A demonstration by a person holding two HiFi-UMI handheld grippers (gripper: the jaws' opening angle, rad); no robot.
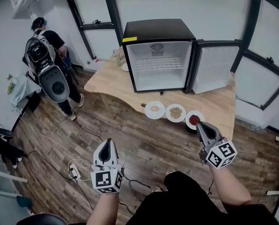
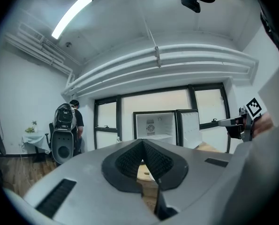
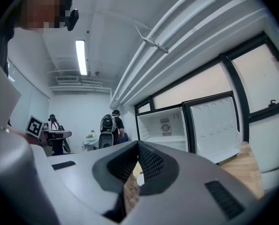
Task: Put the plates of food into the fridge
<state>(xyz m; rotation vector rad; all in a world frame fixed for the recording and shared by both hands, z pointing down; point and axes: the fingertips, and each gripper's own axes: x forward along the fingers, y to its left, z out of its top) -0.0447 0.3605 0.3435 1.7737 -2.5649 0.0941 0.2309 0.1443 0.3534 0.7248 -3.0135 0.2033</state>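
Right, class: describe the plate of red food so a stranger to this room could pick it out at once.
Find the open black fridge on the wooden table. In front of it three white plates stand in a row. Yours is the rightmost plate, the only one holding red food.

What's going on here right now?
A person holds a gripper in each hand, standing back from the table. The left gripper and right gripper are both shut and empty. The fridge stands on the table with its door open. Three plates of food sit in a row before it, none inside yet.
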